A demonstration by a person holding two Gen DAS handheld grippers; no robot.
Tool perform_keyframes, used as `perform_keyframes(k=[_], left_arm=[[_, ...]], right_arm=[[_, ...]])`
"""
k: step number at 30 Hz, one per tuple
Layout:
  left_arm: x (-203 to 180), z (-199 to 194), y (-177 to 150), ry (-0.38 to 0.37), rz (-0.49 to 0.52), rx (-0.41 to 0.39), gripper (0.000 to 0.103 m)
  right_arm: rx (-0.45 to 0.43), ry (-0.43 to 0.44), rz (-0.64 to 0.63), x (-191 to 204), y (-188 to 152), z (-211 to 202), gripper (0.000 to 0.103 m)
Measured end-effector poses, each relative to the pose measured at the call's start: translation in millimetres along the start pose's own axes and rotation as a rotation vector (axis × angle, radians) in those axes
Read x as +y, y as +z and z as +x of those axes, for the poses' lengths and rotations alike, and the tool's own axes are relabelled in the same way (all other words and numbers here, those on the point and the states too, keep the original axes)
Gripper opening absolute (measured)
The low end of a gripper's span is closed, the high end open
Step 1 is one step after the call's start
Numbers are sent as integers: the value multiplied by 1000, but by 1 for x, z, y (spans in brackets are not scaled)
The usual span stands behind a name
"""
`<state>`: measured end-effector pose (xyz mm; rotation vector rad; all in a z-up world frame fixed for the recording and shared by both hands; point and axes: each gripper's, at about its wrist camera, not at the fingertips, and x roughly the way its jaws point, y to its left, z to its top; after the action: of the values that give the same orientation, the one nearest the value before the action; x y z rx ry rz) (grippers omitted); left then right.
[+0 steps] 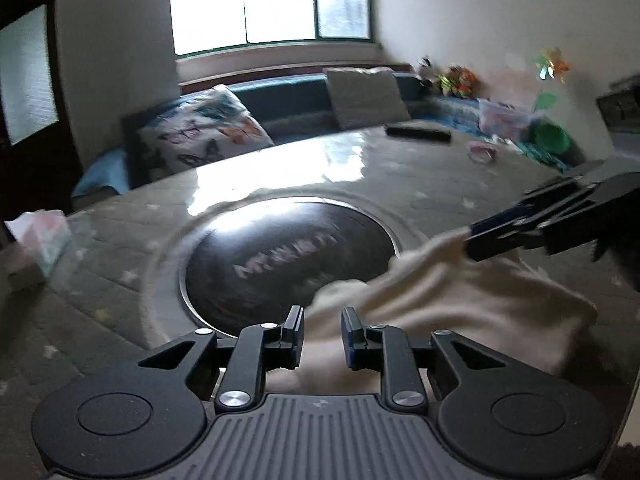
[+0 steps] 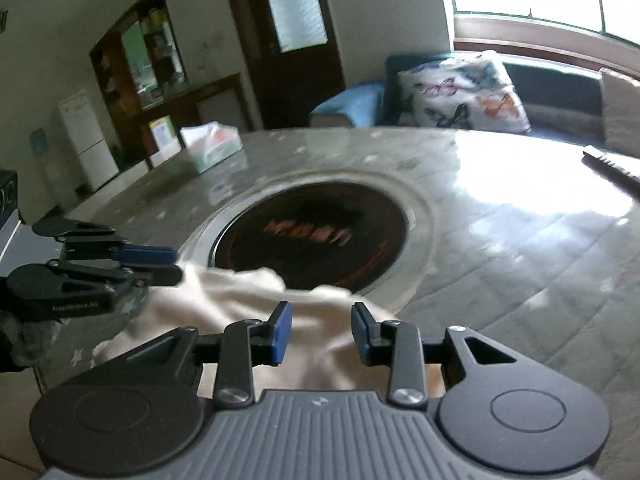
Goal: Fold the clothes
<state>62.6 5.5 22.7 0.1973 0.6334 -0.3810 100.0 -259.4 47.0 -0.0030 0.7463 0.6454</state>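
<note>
Cloth (image 1: pixel 440 292), cream, soft, light and limp, lies bunched on the near table (image 1: pixel 400 168); take its edges. Left gripper (image 1: pixel 322 330) and right gripper (image 2: pixel 322 330) stand slightly parted, gripping nothing.

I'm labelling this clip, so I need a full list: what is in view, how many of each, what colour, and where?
cloth: 1, cream, crumpled on table's near edge
table: 1, grey, glossy
round inset: 1, black, table centre
tissue pack: 1, white-green, table's far left edge
remote: 1, black, far side of table
butterfly cushion: 1, white, on sofa
plain cushion: 1, beige, on sofa
sofa: 1, dark, under window
left hand-held gripper: black, open over cloth
right hand-held gripper: black, open over cloth
</note>
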Motion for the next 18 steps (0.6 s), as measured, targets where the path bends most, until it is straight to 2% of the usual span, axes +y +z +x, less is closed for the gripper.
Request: perform_keyframes(k=[4,6,9,14,18], left_arm=[[0,16,-10,23,12,49,23],[7,21,-14,39,-4,52,24],[13,20,-12,43,-45,45,23],[1,16,-2,9,-19,9,24],[-7,30,8,-9,1,21,24]], right_arm=[[33,-17,12,-4,-6,18,31],[40,-32,47,-15,-9,24,21],[31,-52,79,-20,-7,21,17],[11,-50,-10,1,1,18,18],[32,-28,-70,22,8,37,18]])
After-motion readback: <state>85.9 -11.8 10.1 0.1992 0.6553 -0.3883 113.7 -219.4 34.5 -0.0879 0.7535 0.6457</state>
